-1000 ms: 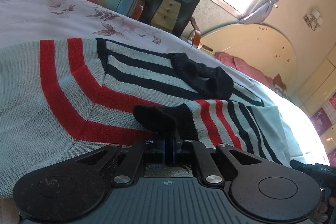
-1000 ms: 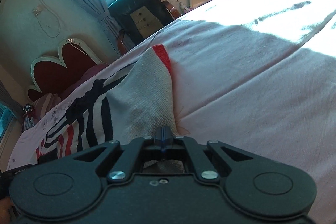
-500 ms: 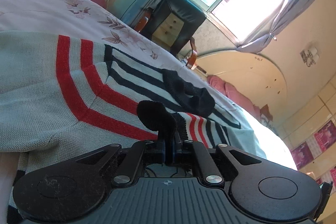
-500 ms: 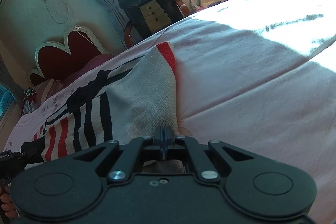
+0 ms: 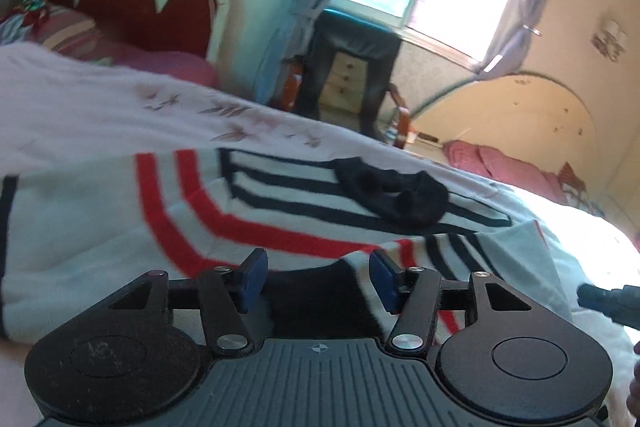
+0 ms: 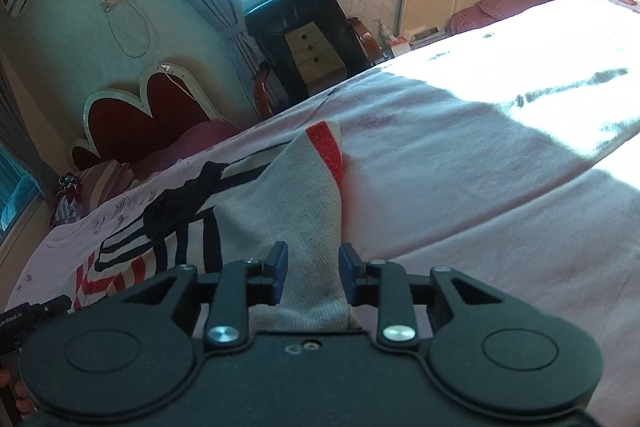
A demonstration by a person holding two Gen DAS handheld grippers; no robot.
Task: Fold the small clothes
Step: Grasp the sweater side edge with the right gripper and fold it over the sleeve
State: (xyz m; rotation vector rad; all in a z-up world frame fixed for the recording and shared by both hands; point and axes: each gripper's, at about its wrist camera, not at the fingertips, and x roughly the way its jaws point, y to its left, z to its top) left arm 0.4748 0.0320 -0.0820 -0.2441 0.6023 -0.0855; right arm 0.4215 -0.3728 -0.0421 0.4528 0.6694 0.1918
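Observation:
A small white knit sweater (image 5: pixel 100 219) with red and navy stripes lies on the bed; its black cuff (image 5: pixel 396 191) rests on top of it. My left gripper (image 5: pixel 316 269) is open just above the other black cuff (image 5: pixel 316 291), which lies between the jaws. In the right wrist view the sweater's white hem part (image 6: pixel 296 211) with a red band runs away from me. My right gripper (image 6: pixel 312 267) is open, with this cloth lying between its jaws.
The bed has a pale pink floral sheet (image 6: pixel 480 163) and a red heart-shaped headboard (image 5: pixel 136 3) with pillows (image 5: pixel 72 31). A dark chair (image 5: pixel 352 67) with a small drawer unit stands by the window. The right gripper's body (image 5: pixel 608 301) shows at the left view's right edge.
Both grippers have opened and let go of the sweater: the left released the black cuff, the right released the white hem. The cloth now lies flat on the bed.

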